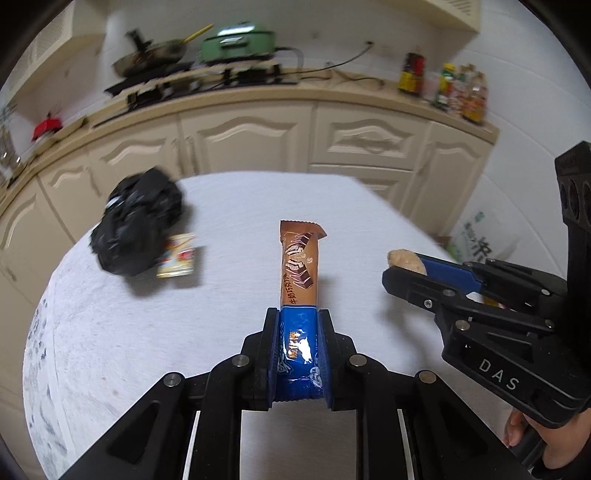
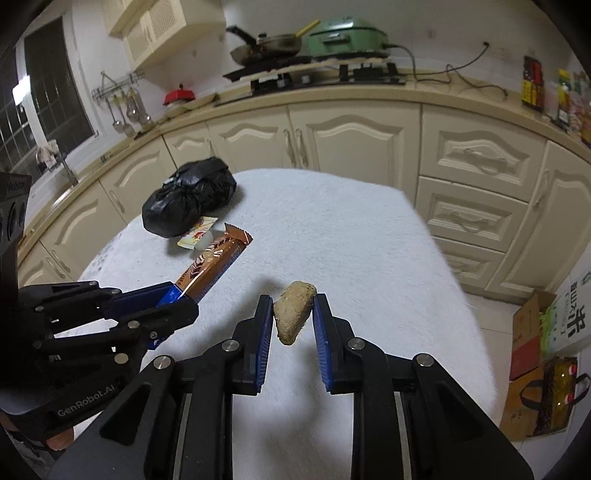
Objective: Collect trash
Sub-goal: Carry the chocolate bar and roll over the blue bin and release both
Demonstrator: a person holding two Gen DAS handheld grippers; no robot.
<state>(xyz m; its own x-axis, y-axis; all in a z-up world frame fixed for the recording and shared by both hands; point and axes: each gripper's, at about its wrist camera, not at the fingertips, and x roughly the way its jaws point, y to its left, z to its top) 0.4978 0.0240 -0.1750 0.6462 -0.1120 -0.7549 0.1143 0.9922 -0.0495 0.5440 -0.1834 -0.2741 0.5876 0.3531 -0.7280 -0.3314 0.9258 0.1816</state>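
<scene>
My left gripper [image 1: 297, 314] is shut on a long brown and blue snack wrapper [image 1: 298, 266] and holds it above the white table [image 1: 229, 206]. The wrapper also shows in the right wrist view [image 2: 212, 267]. My right gripper [image 2: 293, 301] is shut on a beige crumpled lump of trash [image 2: 293, 314], held above the table; the lump shows at the right in the left wrist view [image 1: 404, 260]. A black trash bag [image 2: 190, 197] lies at the table's far left, with a small colourful packet [image 2: 197, 232] against it.
Cream kitchen cabinets [image 2: 351, 140] and a counter with a stove, a pan [image 2: 266, 46] and a green cooker [image 2: 347, 35] stand behind the table. Sauce bottles [image 1: 443, 86] stand on the counter's right. Boxes and bags [image 2: 546, 350] sit on the floor at the right.
</scene>
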